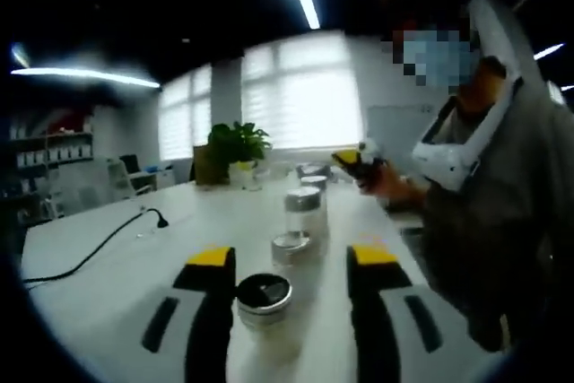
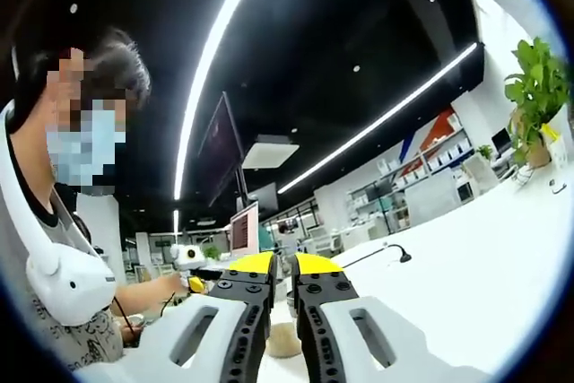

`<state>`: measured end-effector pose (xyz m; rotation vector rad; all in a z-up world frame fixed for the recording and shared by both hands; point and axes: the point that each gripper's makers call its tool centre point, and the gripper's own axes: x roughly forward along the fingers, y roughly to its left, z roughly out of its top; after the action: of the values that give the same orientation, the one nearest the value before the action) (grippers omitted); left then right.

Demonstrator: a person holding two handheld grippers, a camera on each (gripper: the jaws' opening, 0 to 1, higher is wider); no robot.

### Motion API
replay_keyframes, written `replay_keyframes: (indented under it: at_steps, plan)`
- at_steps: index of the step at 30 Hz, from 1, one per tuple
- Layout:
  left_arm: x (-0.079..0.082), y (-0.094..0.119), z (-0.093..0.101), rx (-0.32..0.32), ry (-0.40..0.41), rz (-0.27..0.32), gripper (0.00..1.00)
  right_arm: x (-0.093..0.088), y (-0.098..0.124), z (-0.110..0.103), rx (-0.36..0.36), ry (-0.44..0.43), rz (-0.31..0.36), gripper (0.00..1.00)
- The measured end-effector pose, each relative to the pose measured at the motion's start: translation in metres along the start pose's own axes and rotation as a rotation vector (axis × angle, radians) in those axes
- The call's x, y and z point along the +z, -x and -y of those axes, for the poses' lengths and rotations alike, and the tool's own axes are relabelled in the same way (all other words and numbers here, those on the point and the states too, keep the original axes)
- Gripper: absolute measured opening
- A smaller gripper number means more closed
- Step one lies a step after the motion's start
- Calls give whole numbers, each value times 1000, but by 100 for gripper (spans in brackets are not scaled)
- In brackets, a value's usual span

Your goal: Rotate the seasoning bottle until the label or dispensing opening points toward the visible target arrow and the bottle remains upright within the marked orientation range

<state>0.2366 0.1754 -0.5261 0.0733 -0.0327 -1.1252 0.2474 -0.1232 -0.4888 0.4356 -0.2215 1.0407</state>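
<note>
No lettering, label or number (on jars, shelves or screens) can be read

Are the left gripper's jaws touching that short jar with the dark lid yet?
Cannot tell. In the left gripper view the left gripper stands open around the short jar; the jar's left edge meets one jaw's outline, while white table separates the other.

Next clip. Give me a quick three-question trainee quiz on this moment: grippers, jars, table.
1. True or false: the left gripper is shut on the nearest jar.
2. What stands at the table's far end? A) potted plant B) kettle C) laptop
3. Fill in: the right gripper's jaws are nearly ___.

Key:
1. False. The jaws stand wide apart, with the jar between them near the left jaw.
2. A, the potted plant.
3. Closed, nothing visibly held.
</note>
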Motion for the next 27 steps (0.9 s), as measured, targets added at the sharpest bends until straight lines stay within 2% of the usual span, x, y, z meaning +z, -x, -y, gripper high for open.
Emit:
replay_keyframes:
  at_steps: [1, 3, 5, 9, 12, 14, 17, 19, 20, 22, 24, 26, 27]
  plan:
    - [5, 1, 2, 31, -3, 28, 50, 3, 2, -2, 5, -4, 11, 6]
    - [8, 1, 7, 56, 2, 47, 46, 10, 5, -7, 15, -5, 33, 6]
    - [18, 1, 15, 76, 2, 95, 46, 16, 8, -17, 38, 2, 44, 6]
    - [46, -6, 41, 65, -85, 187, 47, 18, 11, -37, 79, 38, 36, 6]
    - [69, -16, 58, 58, -105, 270, 47, 19, 15, -50, 98, 47, 37, 6]
    - [81, -19, 66, 64, -106, 300, 48, 22, 18, -60, 116, 52, 40, 6]
    - [102, -13, 57, 190, -148, 369, 49, 27, 25, -76, 145, 79, 41, 6]
    - [111, -6, 53, 253, -130, 404, 47, 30, 29, -84, 154, 97, 36, 7]
    - [119, -3, 55, 275, -124, 443, 47, 31, 32, -88, 157, 104, 35, 7]
    - [134, 6, 65, 268, -88, 536, 48, 32, 36, -93, 170, 114, 31, 8]
    - [144, 9, 83, 234, -74, 595, 58, 31, 37, -101, 185, 127, 21, 9]
    - [149, 14, 91, 274, -103, 600, 60, 30, 38, -105, 189, 149, 15, 12]
    - [148, 16, 91, 310, -120, 577, 58, 30, 38, -106, 190, 154, 15, 12]
